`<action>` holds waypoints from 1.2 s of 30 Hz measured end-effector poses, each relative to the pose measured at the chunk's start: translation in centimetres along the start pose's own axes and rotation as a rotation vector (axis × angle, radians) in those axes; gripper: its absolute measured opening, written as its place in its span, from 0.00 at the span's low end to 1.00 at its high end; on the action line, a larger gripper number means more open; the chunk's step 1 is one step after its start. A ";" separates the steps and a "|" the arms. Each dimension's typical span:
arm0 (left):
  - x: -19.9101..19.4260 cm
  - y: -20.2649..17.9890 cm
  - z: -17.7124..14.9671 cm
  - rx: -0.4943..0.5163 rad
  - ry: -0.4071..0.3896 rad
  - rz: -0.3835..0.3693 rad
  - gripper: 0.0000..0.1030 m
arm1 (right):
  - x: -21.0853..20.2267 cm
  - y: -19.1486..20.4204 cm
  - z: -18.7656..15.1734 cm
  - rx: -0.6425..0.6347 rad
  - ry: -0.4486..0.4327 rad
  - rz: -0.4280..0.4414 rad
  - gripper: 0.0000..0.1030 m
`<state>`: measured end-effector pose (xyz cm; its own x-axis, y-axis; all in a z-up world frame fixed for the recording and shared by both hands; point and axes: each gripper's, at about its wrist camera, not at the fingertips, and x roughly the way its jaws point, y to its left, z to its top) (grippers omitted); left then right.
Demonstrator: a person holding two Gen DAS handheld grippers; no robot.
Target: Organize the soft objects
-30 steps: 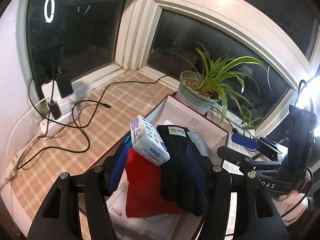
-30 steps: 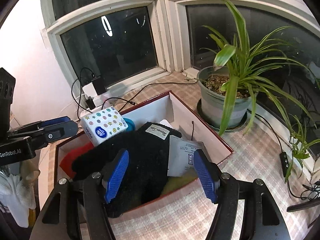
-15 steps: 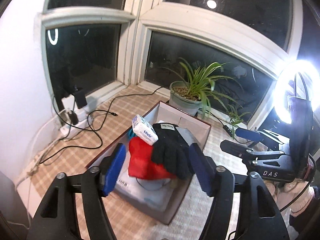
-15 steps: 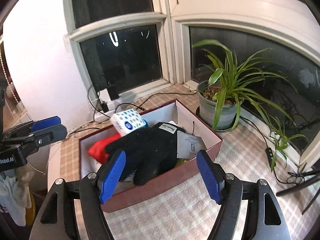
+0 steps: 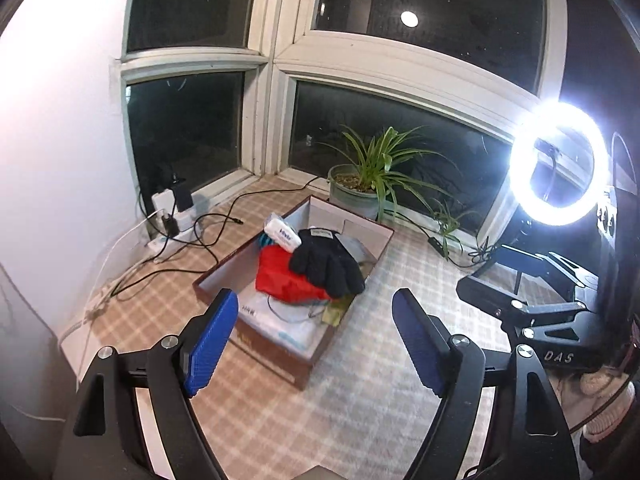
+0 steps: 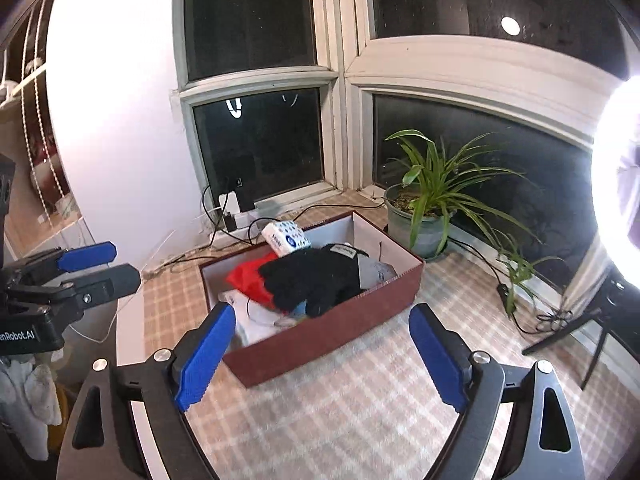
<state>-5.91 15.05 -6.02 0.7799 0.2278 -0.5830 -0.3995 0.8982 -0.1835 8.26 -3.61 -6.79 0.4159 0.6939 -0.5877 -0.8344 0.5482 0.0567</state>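
A dark red cardboard box (image 5: 304, 364) (image 6: 336, 340) stands on the checked tabletop. Inside lie a black glove (image 5: 326, 262) (image 6: 312, 280), a red cloth (image 5: 280, 276) (image 6: 248, 280), a white tissue pack (image 5: 283, 233) (image 6: 286, 236) and a white bag (image 5: 280, 320). My left gripper (image 5: 316, 340) is open and empty, held well back from the box's near end. My right gripper (image 6: 324, 356) is open and empty, back from the box's long side. Each gripper also shows in the other's view, the right (image 5: 532, 292) and the left (image 6: 80, 268).
A potted spider plant (image 5: 360, 188) (image 6: 424, 216) stands behind the box by the window. A power strip with plugs and black cables (image 5: 172, 220) (image 6: 232, 212) lies at the left corner. A bright ring light (image 5: 560, 164) on a stand is at the right.
Both grippers have pulled up and back from the box, so it now looks smaller and farther. The objects in the box have not moved. Both stay open.
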 end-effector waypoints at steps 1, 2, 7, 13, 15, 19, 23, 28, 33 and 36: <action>-0.4 -0.2 -0.2 0.001 0.000 0.004 0.78 | -0.5 0.2 -0.4 -0.003 -0.002 -0.007 0.84; -1.0 -0.4 -0.6 0.002 -0.004 0.010 0.78 | -1.1 0.4 -0.8 -0.002 -0.006 -0.017 0.84; -2.7 -1.2 -1.8 0.014 -0.021 0.065 0.79 | -3.5 0.5 -2.4 0.009 -0.017 -0.050 0.85; -4.5 -1.7 -2.7 0.008 -0.045 0.097 0.79 | -5.8 0.4 -3.5 0.026 -0.036 -0.073 0.87; -4.9 -1.7 -2.9 0.000 -0.053 0.101 0.79 | -6.3 0.5 -3.7 0.027 -0.041 -0.078 0.87; -5.3 -1.8 -3.1 -0.017 -0.053 0.101 0.79 | -6.8 0.8 -4.0 0.002 -0.047 -0.096 0.87; -5.4 -1.7 -3.2 -0.030 -0.050 0.103 0.79 | -6.9 0.9 -4.3 0.002 -0.047 -0.097 0.88; -5.2 -1.8 -3.2 -0.025 -0.045 0.102 0.79 | -6.7 0.9 -4.5 0.008 -0.042 -0.092 0.88; -5.2 -2.0 -3.3 -0.018 -0.045 0.098 0.79 | -6.7 1.0 -4.6 0.011 -0.049 -0.093 0.88; -5.2 -2.0 -3.2 -0.017 -0.047 0.094 0.79 | -6.7 0.9 -4.7 0.016 -0.049 -0.089 0.88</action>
<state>-10.74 10.82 -5.14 0.7604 0.3285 -0.5603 -0.4795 0.8658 -0.1432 3.01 -9.94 -6.59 0.5059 0.6635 -0.5512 -0.7874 0.6161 0.0189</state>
